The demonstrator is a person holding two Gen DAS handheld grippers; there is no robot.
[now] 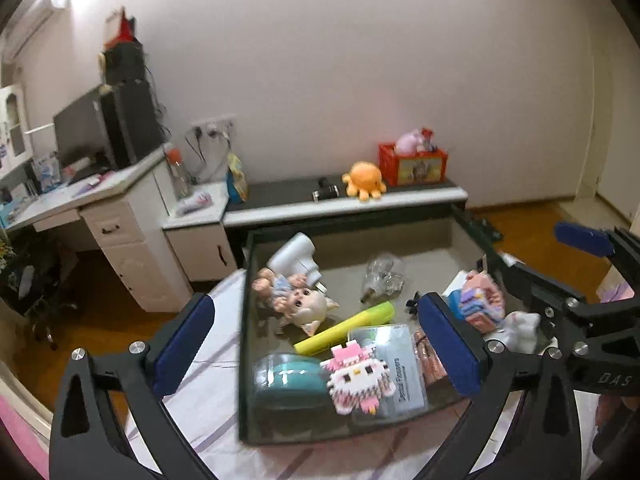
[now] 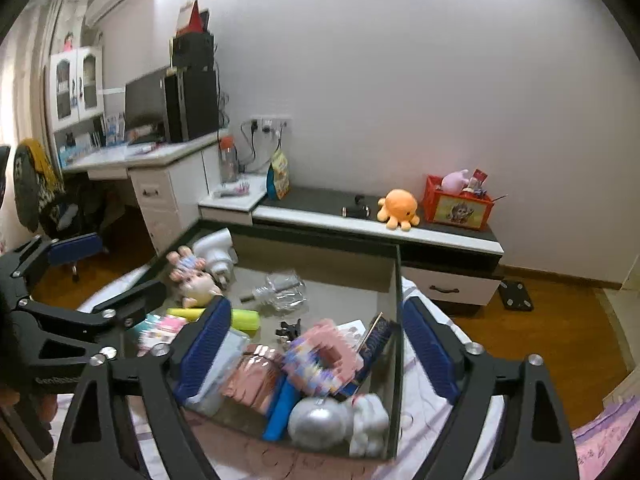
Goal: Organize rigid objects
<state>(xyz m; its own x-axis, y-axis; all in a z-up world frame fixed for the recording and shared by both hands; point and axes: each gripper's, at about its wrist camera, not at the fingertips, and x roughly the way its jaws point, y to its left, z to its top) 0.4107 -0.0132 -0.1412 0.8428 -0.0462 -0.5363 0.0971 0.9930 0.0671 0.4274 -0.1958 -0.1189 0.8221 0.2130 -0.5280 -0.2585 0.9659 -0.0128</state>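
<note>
A dark open-topped box (image 1: 244, 320) lies on a bed and holds small toys. Among them are a pink block-built owl (image 1: 352, 376), a teal round case (image 1: 292, 380), a yellow highlighter (image 1: 344, 328), a big-headed doll (image 1: 296, 300) and a white device (image 1: 294, 258). My left gripper (image 1: 316, 344) hangs open above the box's near left part, touching nothing. My right gripper (image 2: 316, 348) is open too and straddles the box's right wall (image 2: 394, 360). Beneath it lie a pink block toy (image 2: 324, 356), a silver ball (image 2: 320, 420) and a white figure (image 2: 368, 424).
Behind the box runs a low cabinet (image 1: 400, 200) carrying an orange octopus plush (image 1: 364, 180) and a red crate (image 1: 412, 164). A white desk with a monitor (image 1: 100, 132) stands at the left. Wooden floor (image 2: 540, 320) shows on both sides of the striped bed sheet (image 1: 208, 412).
</note>
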